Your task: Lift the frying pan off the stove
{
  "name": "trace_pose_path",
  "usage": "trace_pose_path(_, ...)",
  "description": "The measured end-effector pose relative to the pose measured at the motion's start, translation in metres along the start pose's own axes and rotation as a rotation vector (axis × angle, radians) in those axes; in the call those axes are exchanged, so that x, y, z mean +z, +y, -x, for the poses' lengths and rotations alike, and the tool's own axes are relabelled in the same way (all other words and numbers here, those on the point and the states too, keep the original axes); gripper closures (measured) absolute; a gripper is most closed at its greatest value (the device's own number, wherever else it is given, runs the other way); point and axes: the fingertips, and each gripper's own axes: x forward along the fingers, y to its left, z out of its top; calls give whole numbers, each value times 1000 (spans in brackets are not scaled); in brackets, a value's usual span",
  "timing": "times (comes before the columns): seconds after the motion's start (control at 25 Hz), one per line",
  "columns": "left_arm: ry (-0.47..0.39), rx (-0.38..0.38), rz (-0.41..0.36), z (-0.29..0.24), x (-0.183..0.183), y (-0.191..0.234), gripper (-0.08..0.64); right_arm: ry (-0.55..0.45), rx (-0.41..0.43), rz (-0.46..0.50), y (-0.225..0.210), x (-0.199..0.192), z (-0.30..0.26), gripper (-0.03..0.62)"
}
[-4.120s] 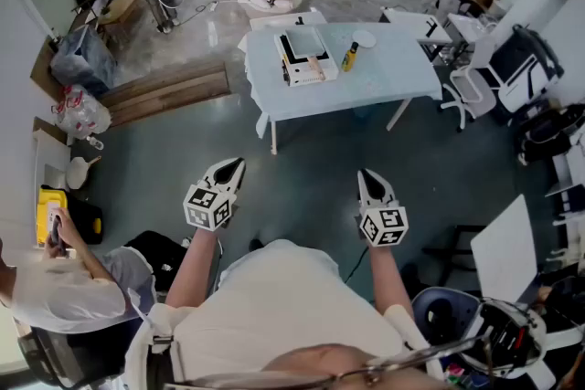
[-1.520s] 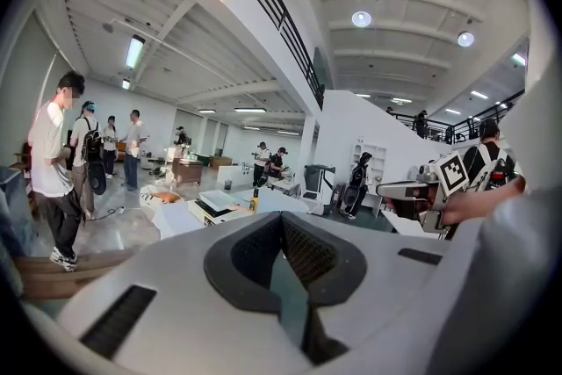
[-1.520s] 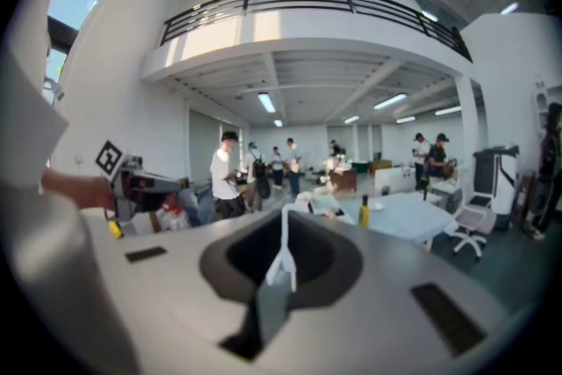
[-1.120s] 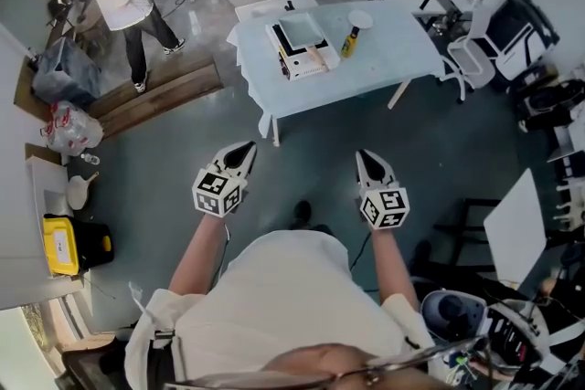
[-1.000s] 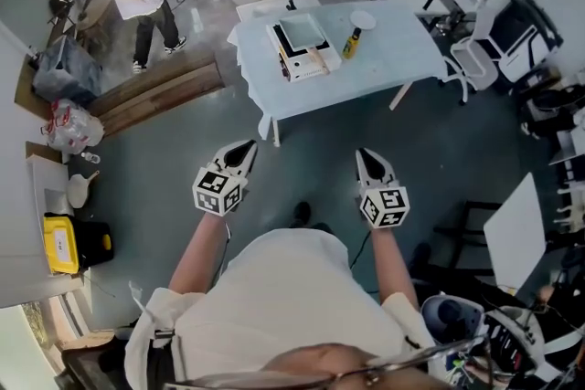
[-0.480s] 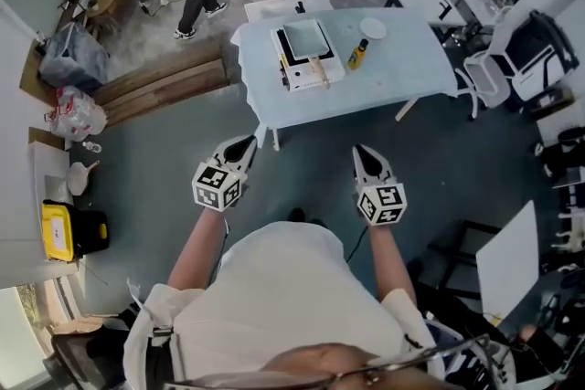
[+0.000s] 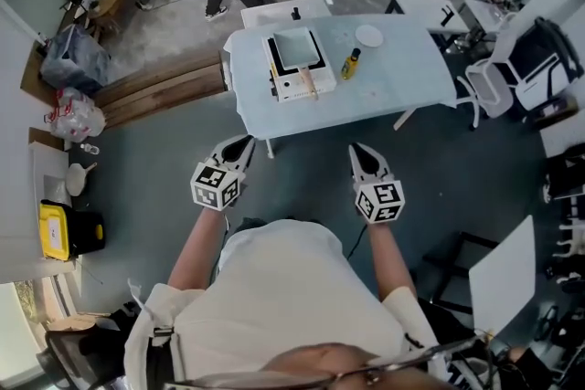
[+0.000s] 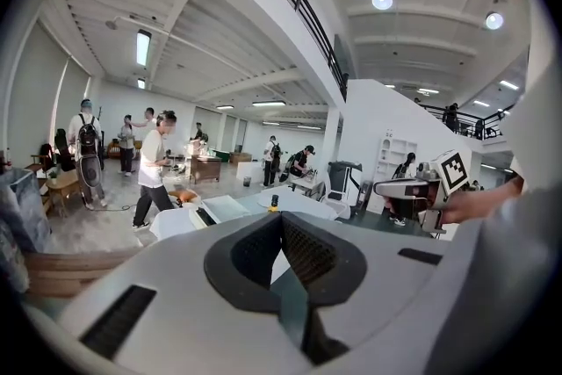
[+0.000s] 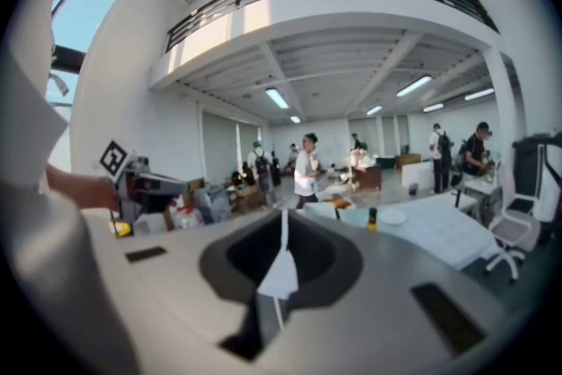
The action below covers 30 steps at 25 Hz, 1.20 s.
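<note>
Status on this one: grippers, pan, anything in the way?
Left gripper, right gripper shut, empty. Frying pan sits on stove on far table, not reached. Bottle beside stove.

Readable text: I find none in any view.
Cube (image 7: 217,185) of the left gripper (image 7: 241,142): black-and-white square markers only (patterns, not letters or digits).
Cube (image 7: 379,201) of the right gripper (image 7: 355,151): the same.
Bottle (image 7: 349,64) on the table (image 7: 411,68): label too small for me.
Yellow box (image 7: 55,230): nothing I can read.
</note>
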Motion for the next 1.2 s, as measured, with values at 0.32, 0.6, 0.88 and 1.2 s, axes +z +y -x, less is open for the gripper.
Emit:
trace_pose_path(0.32, 18, -5, 14, -24, -3, -5, 531, 10, 7, -19, -22, -3, -11, 554)
trace_pose_path(0.6, 27, -25, 18, -47, -2, 5, 531, 22, 13, -22, -32, -5, -28, 554)
trace_pose_path(0.88, 42, -58, 28, -74, 3, 29, 531, 58, 14, -12, -36, -5, -55, 554)
trace_pose_path(1.2, 43, -107, 44, -113, 12, 68, 531, 69, -49, -34, -55, 2, -103, 554)
